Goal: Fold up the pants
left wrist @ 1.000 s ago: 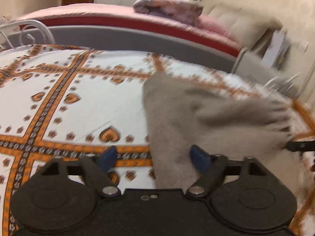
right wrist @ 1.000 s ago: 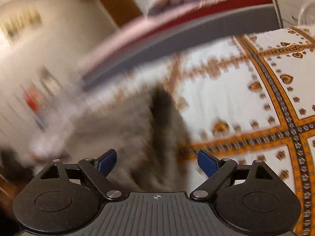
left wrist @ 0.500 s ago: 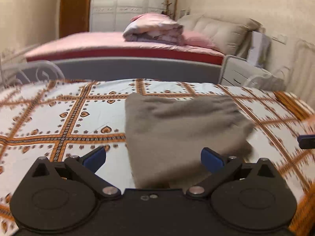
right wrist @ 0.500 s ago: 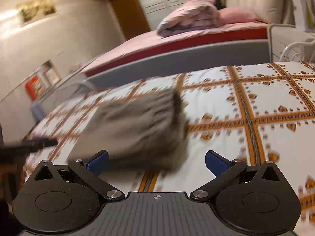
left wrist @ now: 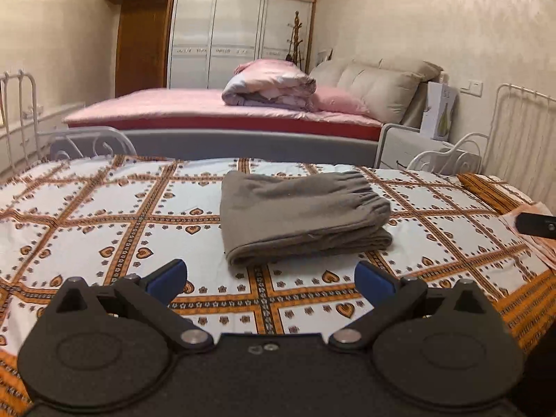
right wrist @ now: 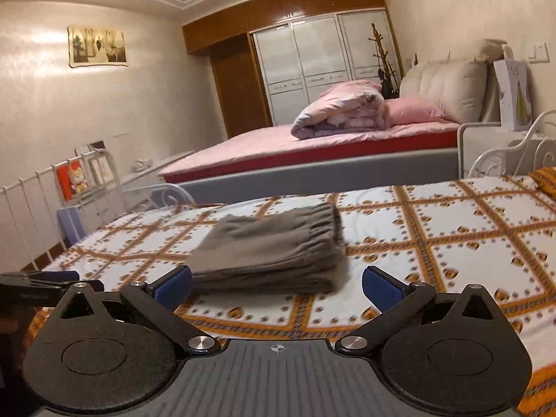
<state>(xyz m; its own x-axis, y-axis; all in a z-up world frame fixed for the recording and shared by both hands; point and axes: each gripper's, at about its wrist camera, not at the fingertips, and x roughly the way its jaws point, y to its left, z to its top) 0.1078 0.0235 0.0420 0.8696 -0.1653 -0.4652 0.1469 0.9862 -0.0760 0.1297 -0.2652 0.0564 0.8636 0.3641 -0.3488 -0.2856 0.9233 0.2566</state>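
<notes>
- Grey fabric: the pants (left wrist: pixel 299 215) now lie as one compact folded stack on the patterned bedspread (left wrist: pixel 104 208), elastic waistband on top at the right edge. A second ago the cloth was a blurred, loose shape in motion; half a second ago it was settling; now it is at rest and sharp in both views.
- Left gripper (left wrist: pixel 271 276): jaws wide apart, holding nothing, drawn back and hovering just short of the stack's near edge.
- Right gripper (right wrist: pixel 276 279): jaws wide apart, empty, pulled back to the stack's near side. Neither tool touches the cloth.
- Meaning for the task: the last fold appears complete and released. Judged from the tidy layers, the folding is finished or needs only minor squaring.
- Count: one pair of pants; two grippers, each with two blue pads; one patterned bedspread; behind it, one pink bed (right wrist: pixel 312 146) carrying one rolled quilt (right wrist: pixel 340 111) and one pink pillow (right wrist: pixel 413 111).
</notes>
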